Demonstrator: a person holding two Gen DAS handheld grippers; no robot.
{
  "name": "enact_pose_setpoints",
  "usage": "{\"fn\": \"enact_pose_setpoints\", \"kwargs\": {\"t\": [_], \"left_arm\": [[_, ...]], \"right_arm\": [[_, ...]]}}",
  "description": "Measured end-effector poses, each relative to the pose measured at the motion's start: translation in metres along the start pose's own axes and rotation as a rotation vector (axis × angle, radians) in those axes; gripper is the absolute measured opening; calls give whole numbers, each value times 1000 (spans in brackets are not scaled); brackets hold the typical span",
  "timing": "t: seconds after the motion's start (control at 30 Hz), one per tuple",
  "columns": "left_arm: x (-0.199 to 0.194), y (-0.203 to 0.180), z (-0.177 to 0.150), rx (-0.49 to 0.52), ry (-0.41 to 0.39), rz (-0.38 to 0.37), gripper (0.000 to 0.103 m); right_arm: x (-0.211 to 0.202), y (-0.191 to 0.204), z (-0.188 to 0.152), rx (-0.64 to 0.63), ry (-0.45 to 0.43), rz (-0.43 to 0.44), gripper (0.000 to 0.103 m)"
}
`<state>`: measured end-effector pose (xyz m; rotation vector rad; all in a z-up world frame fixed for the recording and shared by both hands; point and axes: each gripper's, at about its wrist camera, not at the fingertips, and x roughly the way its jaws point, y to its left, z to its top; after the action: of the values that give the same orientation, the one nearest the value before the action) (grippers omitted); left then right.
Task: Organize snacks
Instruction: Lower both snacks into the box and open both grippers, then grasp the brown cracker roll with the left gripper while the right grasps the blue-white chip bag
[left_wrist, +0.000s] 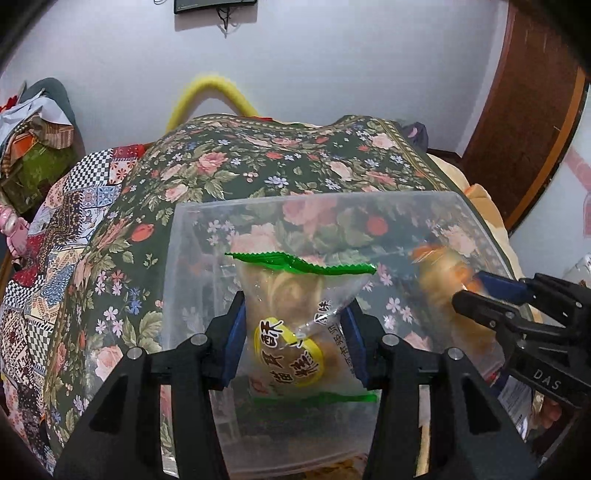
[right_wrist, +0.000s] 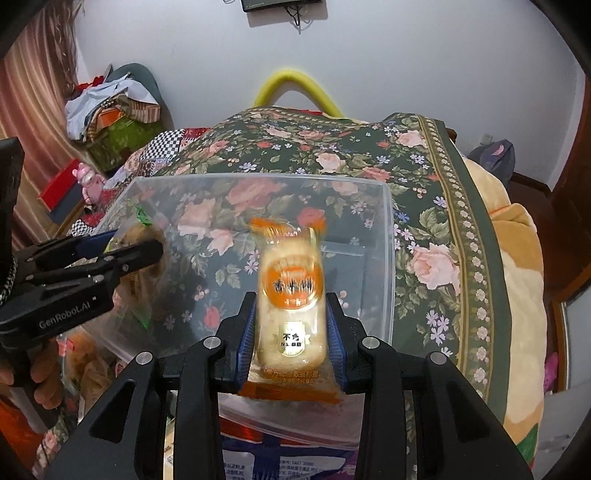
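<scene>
Left wrist view: green pack (left_wrist: 295, 314) and orange pack (right_wrist: 291, 295) clamped in fingers over clear bin (right_wrist: 388, 236); best lowered inside before release.

The orange packet (right_wrist: 291, 299) is blurred at its top edge in the right wrist view, and its print cannot be read; in the left wrist view it is a smear behind the bin (left_wrist: 192, 236) wall. The green packet (left_wrist: 295, 306) shows only a corner in the right wrist view, the rest hidden behind the left gripper (right_wrist: 147, 245). The bin's near rim is cut off by both grippers' bodies. The bags (right_wrist: 236, 465) below the bin are cut by the frame's edge.
</scene>
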<state>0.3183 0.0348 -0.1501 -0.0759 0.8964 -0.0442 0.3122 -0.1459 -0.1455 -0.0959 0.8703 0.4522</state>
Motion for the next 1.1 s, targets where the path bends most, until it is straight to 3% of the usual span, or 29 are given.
{"fn": "enact_pose_setpoints", "kwargs": {"t": [0.2, 0.7, 0.87, 1.1], "left_arm": [[-25, -3, -1, 5, -48, -5, 60], [-131, -2, -15, -4, -194, -8, 69], [-144, -4, -38, 14, -180, 4, 69], [-134, -1, -75, 1, -108, -3, 69]], "right_arm": [[-11, 5, 3, -11, -30, -24, 54], [-87, 21, -6, -34, -181, -26, 59], [-103, 27, -21, -46, -201, -26, 60], [-104, 30, -49, -65, -176, -40, 61]]}}
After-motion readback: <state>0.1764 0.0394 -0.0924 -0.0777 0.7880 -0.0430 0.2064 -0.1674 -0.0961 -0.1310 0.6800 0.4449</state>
